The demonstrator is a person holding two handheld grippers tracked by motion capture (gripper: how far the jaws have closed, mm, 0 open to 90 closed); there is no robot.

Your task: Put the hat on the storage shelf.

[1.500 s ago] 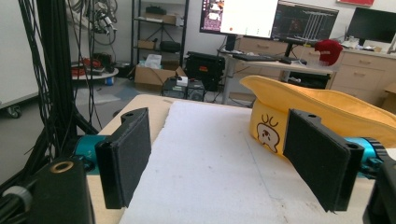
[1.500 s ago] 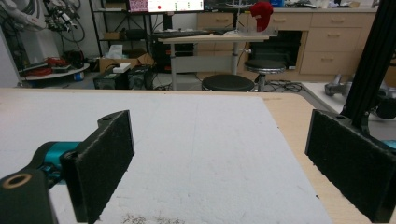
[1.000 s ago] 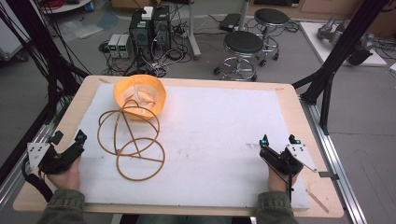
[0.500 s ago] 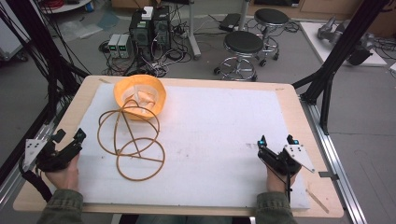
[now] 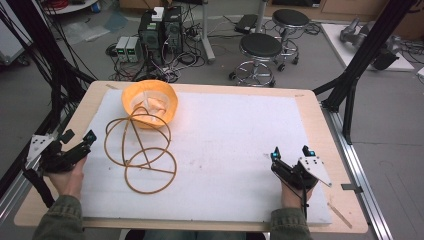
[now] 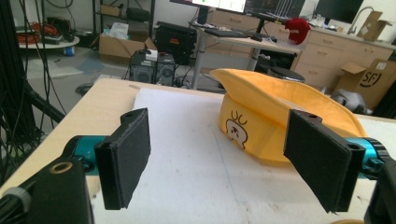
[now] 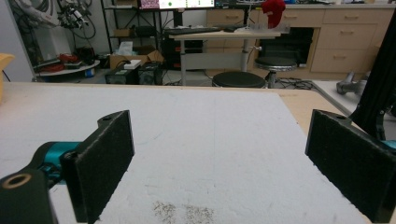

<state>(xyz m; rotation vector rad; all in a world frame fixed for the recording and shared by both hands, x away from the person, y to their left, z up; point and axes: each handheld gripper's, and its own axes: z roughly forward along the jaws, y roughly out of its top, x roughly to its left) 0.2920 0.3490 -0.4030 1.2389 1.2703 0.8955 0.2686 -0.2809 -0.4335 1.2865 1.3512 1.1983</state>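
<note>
The yellow hat [image 5: 150, 101] and the looped cord [image 5: 142, 150] lie on the worktop [image 5: 240, 150] close to the left hand-held gripper [image 5: 77, 141], far from the right hand-held gripper [image 5: 290, 152]; both have jaws apart, holding nothing.

High view: fixed above the near edge, facing forward and down; whole counter [image 5: 310, 115] in frame, floor and stools [image 5: 260, 47] beyond. Left gripper view: low, close over the counter's left side, looking between its jaws at the yellow hat [image 6: 280, 121], also seen from above. Right gripper view: low, facing across the white mat [image 7: 205, 140] toward the same stools [image 7: 236, 79].
</note>
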